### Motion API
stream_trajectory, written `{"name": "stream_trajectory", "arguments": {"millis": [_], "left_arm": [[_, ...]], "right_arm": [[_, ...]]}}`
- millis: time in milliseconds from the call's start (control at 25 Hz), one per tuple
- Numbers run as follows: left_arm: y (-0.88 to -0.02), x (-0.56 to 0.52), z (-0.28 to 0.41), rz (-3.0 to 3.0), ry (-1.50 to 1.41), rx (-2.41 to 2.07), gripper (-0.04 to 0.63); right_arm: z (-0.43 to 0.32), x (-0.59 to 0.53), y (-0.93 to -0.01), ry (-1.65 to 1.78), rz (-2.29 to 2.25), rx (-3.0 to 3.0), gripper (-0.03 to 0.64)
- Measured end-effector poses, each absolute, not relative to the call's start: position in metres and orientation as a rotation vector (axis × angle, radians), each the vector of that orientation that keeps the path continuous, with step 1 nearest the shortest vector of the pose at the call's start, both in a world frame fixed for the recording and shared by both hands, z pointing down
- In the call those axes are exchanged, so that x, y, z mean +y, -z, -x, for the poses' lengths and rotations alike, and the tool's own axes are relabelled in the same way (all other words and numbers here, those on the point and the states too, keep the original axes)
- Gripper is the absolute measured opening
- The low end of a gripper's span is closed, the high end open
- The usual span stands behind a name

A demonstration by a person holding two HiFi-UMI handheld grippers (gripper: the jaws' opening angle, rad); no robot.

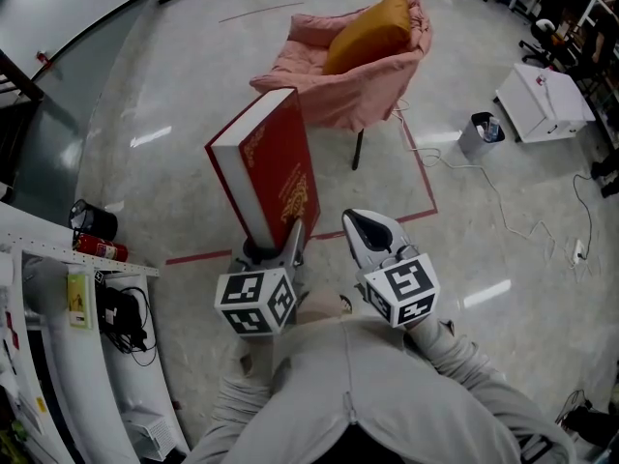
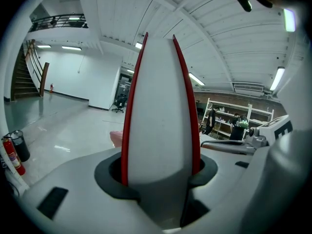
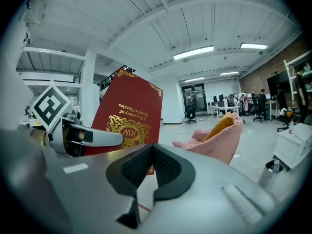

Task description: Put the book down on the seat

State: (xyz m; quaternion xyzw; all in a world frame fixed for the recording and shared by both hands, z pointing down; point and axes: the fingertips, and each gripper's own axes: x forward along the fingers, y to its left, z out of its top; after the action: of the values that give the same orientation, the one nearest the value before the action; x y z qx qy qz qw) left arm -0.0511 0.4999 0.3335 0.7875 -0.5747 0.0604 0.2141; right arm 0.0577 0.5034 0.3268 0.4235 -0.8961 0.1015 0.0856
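Observation:
A thick red book (image 1: 266, 167) with gilt print stands upright in the air, and my left gripper (image 1: 278, 247) is shut on its lower edge. In the left gripper view its white page edge (image 2: 158, 106) fills the space between the jaws of that gripper (image 2: 158, 179). My right gripper (image 1: 370, 232) hovers just to the right of the book, shut and empty; its pads (image 3: 168, 167) meet at the tips. The pink chair (image 1: 353, 71) with an orange cushion (image 1: 368, 32) stands on the floor beyond the book. The right gripper view shows the book's cover (image 3: 129, 113) and the chair (image 3: 217, 140).
Red tape lines (image 1: 426, 177) mark the floor around the chair. A red fire extinguisher (image 1: 100, 249) and a black canister (image 1: 93, 220) lie at the left by a white shelf (image 1: 48, 356). A white box (image 1: 544, 100), a grey bin (image 1: 481, 135) and cables are at the right.

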Motion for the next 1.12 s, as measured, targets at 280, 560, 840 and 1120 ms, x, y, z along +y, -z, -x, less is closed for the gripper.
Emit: {"name": "stream_trajectory", "arguments": {"millis": [280, 560, 840, 1120], "left_arm": [[-0.331, 0.484, 0.052, -2.172, -0.149, -1.618, 0.241], [-0.331, 0.453, 0.049, -2.171, -0.136, -1.607, 0.241], [-0.338, 0.405, 0.050, -2.165, -0.140, -1.595, 0.242], [-0.345, 0.351, 0.061, -2.152, -0.155, -1.580, 0.242]], "right_arm": [[-0.059, 0.494, -0.335, -0.329, -1.224, -2.665, -0.001], [-0.062, 0.465, -0.332, -0.316, -1.233, -2.666, 0.000], [-0.066, 0.422, -0.337, -0.327, -1.253, -2.642, 0.000], [-0.057, 0.368, -0.341, -0.345, -1.267, -2.623, -0.001]]}}
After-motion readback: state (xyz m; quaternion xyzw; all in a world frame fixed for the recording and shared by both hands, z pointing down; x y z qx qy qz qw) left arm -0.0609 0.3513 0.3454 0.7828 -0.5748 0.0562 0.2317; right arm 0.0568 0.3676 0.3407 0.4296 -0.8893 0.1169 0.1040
